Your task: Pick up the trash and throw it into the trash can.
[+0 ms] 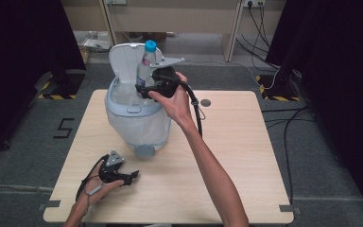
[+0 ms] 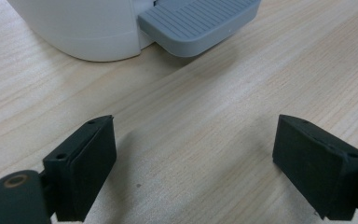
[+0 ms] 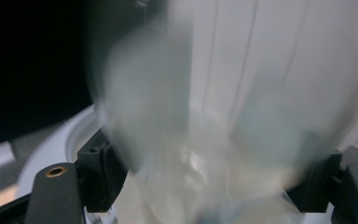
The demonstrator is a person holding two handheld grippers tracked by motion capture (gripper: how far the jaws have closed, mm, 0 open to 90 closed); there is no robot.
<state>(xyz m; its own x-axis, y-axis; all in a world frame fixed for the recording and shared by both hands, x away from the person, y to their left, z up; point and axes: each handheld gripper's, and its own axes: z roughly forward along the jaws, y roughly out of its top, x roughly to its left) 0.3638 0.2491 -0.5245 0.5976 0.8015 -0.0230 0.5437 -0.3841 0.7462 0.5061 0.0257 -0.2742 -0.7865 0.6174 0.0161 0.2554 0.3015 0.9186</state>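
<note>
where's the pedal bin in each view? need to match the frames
High view: the pedal bin stands left of centre on the table, lid up; the right gripper holds a bottle over its opening.
Left gripper view: the bin's white base and grey pedal run along the top edge.
Right gripper view: blurred; a pale curved rim at lower left is probably the bin.
Shared landmark: the grey pedal, at the bin's near foot in the high view.

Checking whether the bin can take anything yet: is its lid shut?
No, in the high view the pedal bin's lid stands raised behind the bottle that the right tool holds over the opening.
</note>
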